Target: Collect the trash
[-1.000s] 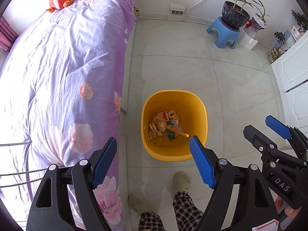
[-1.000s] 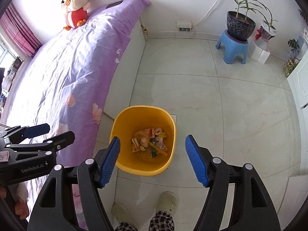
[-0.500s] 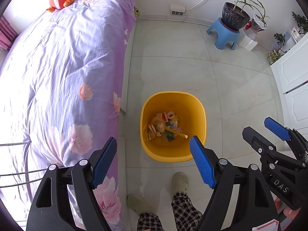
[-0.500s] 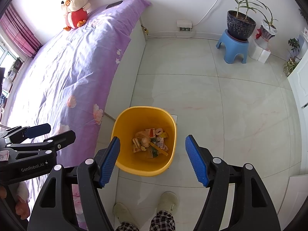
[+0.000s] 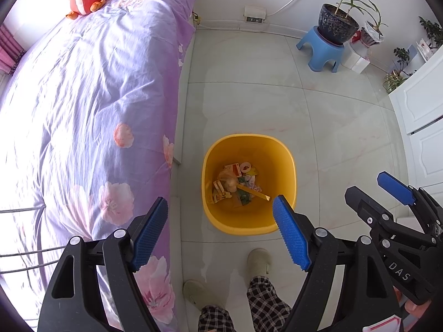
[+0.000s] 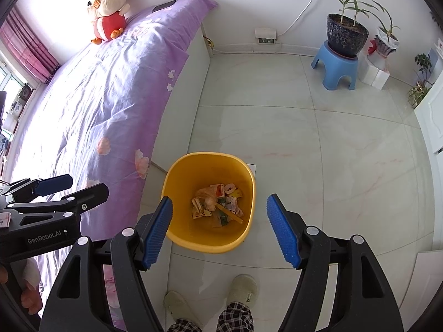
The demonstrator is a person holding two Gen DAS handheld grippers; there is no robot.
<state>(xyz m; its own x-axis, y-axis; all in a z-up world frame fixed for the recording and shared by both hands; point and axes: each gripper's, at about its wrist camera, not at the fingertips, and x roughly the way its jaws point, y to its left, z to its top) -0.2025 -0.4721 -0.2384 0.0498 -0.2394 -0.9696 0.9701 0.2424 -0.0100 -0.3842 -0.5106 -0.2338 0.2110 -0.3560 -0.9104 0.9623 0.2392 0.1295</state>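
A yellow bin (image 5: 288,166) stands on the tiled floor beside the bed; it also shows in the right wrist view (image 6: 177,171). Several pieces of trash (image 5: 238,184) lie at its bottom, also seen in the right wrist view (image 6: 217,203): wrappers, small cartons and a yellow strip. My left gripper (image 5: 220,207) is open and empty, held high above the bin's near left side. My right gripper (image 6: 220,207) is open and empty, held high above the bin. Each gripper shows at the edge of the other's view.
A bed with a purple flowered cover (image 5: 91,91) fills the left, with a plush toy (image 6: 108,19) at its far end. A blue stool (image 6: 335,66) with a potted plant (image 6: 346,31) stands at the far right wall. White cabinet doors (image 5: 418,119) are on the right. The person's slippered feet (image 5: 259,261) are just below the bin.
Both grippers have drifted very slightly; the bin sits a touch lower in the right wrist view. Both stay open and empty.
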